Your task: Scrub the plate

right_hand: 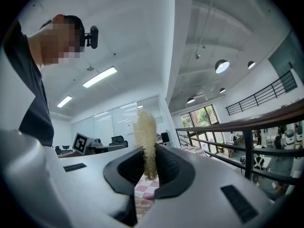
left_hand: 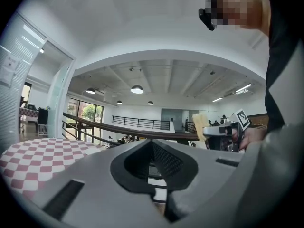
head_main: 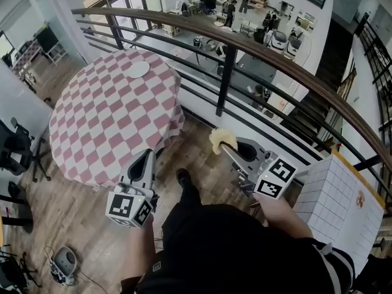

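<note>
Grey left gripper [head_main: 149,155], right gripper [head_main: 225,147], marker cubes [head_main: 130,208]; black top [head_main: 233,244].

- plate [head_main: 138,70]: too small to tell whether soiled;
- scrubber [right_hand: 146,137]: lower end hidden between jaws of right gripper [right_hand: 150,169];
- checked table [left_hand: 33,158]: near edge hidden behind left gripper [left_hand: 153,152]
</note>
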Demonstrator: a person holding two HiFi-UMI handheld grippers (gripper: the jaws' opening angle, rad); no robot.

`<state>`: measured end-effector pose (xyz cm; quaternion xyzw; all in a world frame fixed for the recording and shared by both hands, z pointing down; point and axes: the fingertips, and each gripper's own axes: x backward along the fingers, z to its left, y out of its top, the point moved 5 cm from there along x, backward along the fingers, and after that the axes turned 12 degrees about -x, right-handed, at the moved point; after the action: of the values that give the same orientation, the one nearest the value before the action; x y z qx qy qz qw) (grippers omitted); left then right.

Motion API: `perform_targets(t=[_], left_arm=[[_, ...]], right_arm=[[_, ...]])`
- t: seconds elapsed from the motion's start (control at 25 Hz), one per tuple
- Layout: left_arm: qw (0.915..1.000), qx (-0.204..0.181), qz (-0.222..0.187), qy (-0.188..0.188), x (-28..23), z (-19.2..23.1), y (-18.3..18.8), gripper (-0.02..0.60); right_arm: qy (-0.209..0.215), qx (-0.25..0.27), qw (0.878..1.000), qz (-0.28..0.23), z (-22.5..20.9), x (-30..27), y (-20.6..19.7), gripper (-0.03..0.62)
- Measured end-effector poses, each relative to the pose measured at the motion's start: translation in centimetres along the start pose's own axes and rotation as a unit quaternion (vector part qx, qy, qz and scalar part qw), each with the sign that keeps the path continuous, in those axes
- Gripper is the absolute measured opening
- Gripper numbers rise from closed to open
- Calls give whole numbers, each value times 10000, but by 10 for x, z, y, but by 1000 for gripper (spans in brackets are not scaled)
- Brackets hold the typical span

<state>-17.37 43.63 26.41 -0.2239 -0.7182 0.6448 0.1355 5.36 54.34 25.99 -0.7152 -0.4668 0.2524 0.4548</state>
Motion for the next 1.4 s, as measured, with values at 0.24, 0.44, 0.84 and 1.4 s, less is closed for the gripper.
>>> perform_targets(t=[0.24, 0.44, 0.84, 1.4], left_arm=[[10000, 54, 45, 60, -44, 46, -9, 9], [9998, 113, 141, 86, -92, 103, -14, 9], [9997, 47, 70, 208, -158, 218, -11, 9], [9965, 429, 236, 670, -201, 287, -35, 9]], right_arm=[[-24, -60, 9998, 172, -41, -47, 9, 41], [-88, -188, 9995, 249, -84, -103, 22, 41], [167, -113, 9988, 438, -138, -240, 60, 41], [782, -239, 9908, 1079, -186, -353, 68, 41]])
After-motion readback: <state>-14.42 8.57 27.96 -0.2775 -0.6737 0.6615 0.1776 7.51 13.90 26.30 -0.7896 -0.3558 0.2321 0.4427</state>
